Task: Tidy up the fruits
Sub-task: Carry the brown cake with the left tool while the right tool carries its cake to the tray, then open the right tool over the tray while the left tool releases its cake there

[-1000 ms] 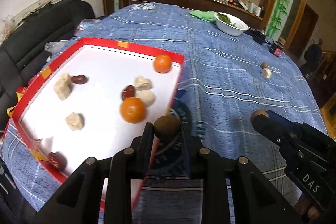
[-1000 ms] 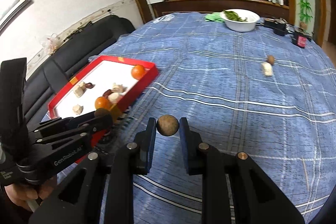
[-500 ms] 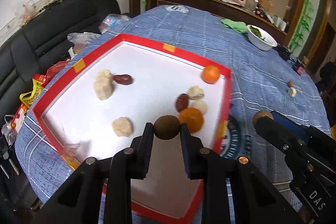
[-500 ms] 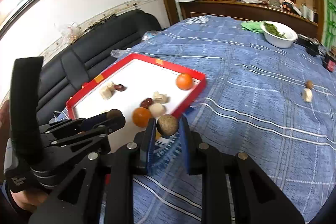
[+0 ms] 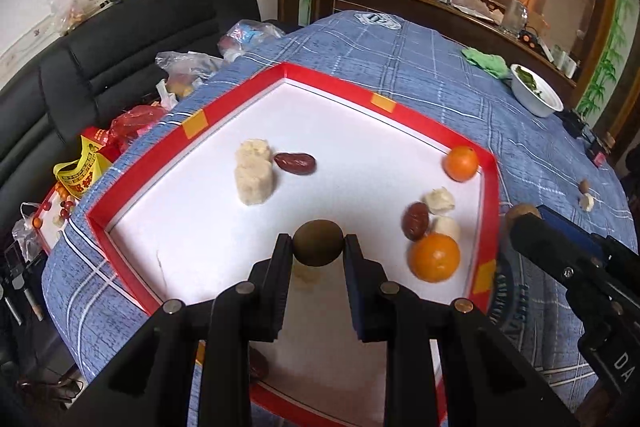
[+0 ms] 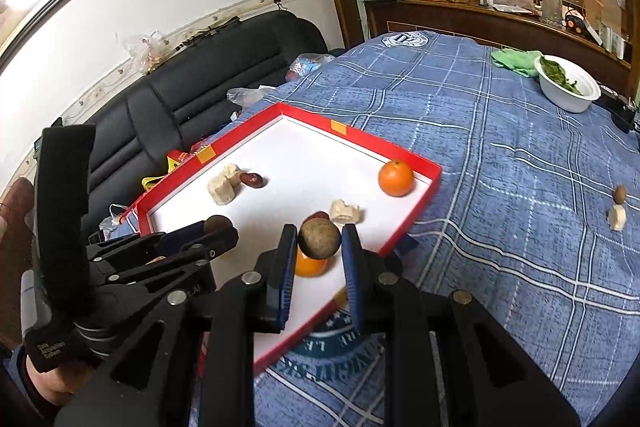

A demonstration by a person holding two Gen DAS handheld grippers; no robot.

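Observation:
My left gripper (image 5: 318,246) is shut on a dark brown round fruit (image 5: 318,242), held above the white floor of the red-rimmed tray (image 5: 332,85). My right gripper (image 6: 319,239) is shut on a lighter brown round fruit (image 6: 319,238) over the tray's near right part (image 6: 412,157). In the tray lie two oranges (image 5: 436,255) (image 5: 461,163), two red dates (image 5: 295,163) (image 5: 416,226) and several pale chunks (image 5: 253,177). The right gripper with its fruit (image 5: 520,213) shows at the right edge of the left wrist view.
A brown fruit (image 6: 620,193) and a pale chunk (image 6: 616,217) lie on the blue checked tablecloth far right. A white bowl of greens (image 6: 568,89) and a green cloth (image 6: 514,61) stand at the back. A black sofa (image 6: 192,99) with bags borders the table's left.
Both grippers have moved left with their fruits, from over the cloth to over the tray. The left one now hangs above the tray's middle; the right one has reached its near right edge.

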